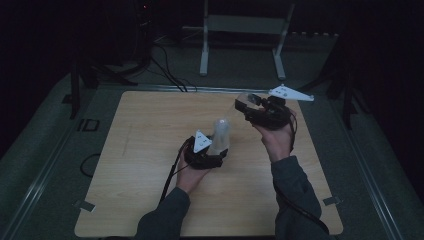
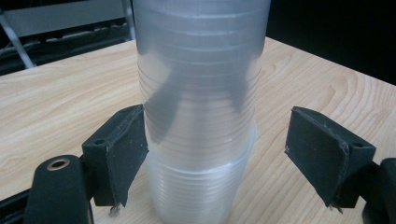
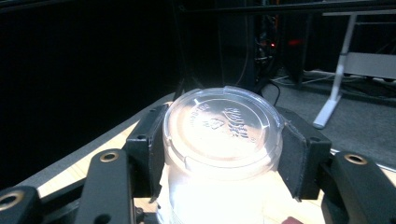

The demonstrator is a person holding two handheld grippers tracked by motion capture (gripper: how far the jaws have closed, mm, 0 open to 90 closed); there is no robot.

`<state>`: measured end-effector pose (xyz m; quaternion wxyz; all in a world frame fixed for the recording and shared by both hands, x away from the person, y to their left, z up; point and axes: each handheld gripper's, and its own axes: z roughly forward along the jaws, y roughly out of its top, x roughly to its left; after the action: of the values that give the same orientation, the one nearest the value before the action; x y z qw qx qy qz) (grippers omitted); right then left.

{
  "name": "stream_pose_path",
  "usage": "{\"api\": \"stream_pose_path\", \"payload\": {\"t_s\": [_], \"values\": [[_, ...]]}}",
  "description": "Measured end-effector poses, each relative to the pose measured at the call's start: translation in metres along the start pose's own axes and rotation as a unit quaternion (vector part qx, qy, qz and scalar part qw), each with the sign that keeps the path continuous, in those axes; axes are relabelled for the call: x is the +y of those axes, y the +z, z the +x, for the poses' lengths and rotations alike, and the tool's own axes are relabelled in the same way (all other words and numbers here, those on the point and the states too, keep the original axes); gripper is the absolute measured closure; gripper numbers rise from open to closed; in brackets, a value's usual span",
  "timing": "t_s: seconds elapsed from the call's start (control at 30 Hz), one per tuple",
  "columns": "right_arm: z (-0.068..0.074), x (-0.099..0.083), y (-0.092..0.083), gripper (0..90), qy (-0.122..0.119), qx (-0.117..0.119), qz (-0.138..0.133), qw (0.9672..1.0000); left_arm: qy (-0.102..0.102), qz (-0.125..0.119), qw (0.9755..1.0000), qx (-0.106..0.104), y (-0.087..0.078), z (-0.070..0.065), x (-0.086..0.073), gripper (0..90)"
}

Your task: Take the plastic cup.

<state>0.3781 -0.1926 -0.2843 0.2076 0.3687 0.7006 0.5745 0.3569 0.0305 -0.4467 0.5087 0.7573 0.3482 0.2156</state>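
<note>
The table (image 1: 150, 200) lies under both grippers. A stack of clear cups (image 2: 201, 93) stands upright on it, between the jaws of the left gripper (image 1: 212, 152). These jaws are partly open: one pad touches the stack's side, the other stands clear of it. The right gripper (image 1: 247, 107) is raised above the table, beyond the stack. Its jaws are clamped on both sides of a single clear cup (image 3: 224, 135), whose base faces outward past the pads.

cup stack (image 1: 220, 136) on table (image 1: 145, 130)
</note>
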Motion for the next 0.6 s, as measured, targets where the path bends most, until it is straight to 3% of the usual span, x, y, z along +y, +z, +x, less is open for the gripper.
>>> {"api": "stream_pose_path", "payload": {"t_s": [0.6], "values": [[-0.025,-0.029,-0.029,41.0,0.012,-0.034,0.017,0.9992,0.004,-0.003,1.0000,-0.001,-0.009,-0.007,-0.006,22.5]]}}
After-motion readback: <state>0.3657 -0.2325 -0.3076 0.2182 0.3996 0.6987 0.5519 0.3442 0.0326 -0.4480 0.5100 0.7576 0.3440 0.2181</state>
